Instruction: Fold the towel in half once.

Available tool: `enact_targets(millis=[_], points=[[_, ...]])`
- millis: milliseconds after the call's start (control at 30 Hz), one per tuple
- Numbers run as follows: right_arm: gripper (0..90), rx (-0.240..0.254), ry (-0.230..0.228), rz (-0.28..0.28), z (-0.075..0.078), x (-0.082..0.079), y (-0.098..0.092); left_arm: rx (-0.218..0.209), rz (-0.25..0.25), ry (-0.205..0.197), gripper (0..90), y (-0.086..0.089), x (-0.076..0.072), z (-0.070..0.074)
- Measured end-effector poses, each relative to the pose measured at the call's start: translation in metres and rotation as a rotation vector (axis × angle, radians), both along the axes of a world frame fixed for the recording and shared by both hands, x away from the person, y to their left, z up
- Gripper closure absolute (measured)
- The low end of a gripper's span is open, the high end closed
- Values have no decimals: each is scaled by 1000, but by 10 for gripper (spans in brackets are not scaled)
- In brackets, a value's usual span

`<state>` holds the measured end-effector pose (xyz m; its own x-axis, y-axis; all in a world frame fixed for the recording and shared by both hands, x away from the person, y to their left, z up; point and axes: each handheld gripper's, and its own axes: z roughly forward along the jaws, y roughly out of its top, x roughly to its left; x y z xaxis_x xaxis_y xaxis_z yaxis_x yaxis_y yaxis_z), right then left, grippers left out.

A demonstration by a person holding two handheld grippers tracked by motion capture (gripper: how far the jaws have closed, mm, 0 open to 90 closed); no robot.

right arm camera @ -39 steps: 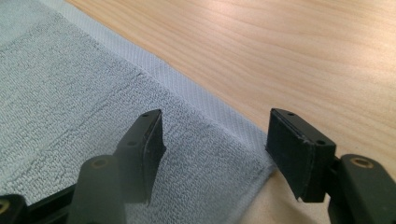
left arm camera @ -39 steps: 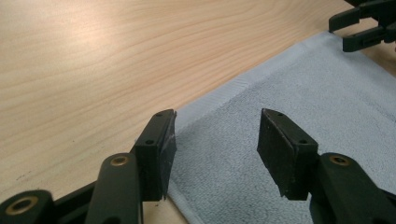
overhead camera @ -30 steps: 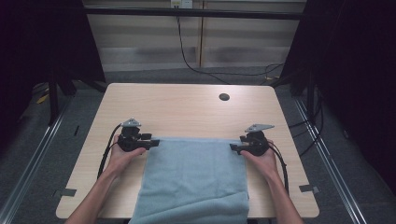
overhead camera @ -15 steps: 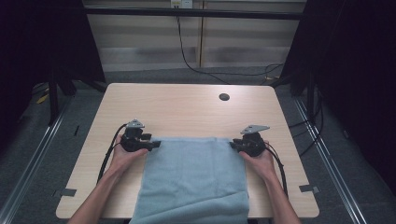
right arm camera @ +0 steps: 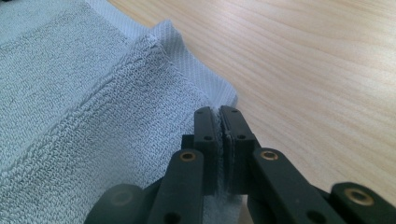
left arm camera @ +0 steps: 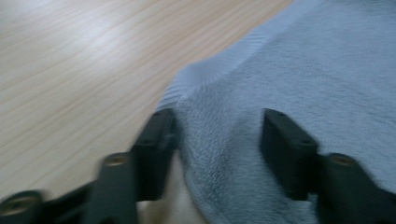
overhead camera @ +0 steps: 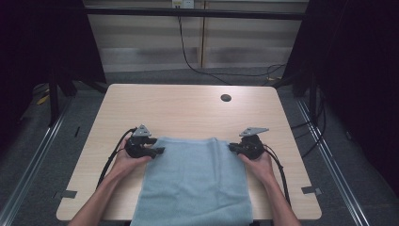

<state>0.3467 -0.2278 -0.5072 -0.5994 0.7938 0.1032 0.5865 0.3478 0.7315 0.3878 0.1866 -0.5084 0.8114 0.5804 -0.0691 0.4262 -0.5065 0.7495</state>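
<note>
A light blue towel (overhead camera: 193,181) lies flat on the wooden table (overhead camera: 188,110), its near end hanging over the front edge. My left gripper (overhead camera: 158,150) is at the towel's far left corner. In the left gripper view its jaws (left arm camera: 219,135) stand apart with a bulge of towel (left arm camera: 303,70) between them, and they have just been closing. My right gripper (overhead camera: 232,147) is at the far right corner. In the right gripper view its jaws (right arm camera: 219,116) have just closed and pinch the hemmed edge of the towel (right arm camera: 70,93).
A small dark round hole (overhead camera: 226,98) sits in the table near its far edge. Black cables (overhead camera: 110,162) trail from each gripper toward the front. Dark curtains and floor rails flank the table.
Both hands have stayed almost in place at the towel's far corners. The right gripper has edged slightly inward onto its corner.
</note>
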Motion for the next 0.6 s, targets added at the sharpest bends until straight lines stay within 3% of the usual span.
enact_targets(millis=[33,167,200,267,433,467,600], points=[[857,4,1,0,0,0,0,-2,10,-5,535,-2,-2,0],[858,18,7,-1,-1,0,0,-32,14,34,809,-1,0,0],[863,47,24,3,-1,1,0,-66,27,74,827,0,2,-1],[865,59,30,0,-1,2,-1,-102,35,107,841,2,4,-2],[867,85,20,-8,6,4,-5,-142,45,108,847,11,4,7],[868,116,0,-17,16,5,-9,-184,51,91,847,17,3,17],[870,180,-51,-27,41,6,-17,-255,52,70,848,27,2,38]])
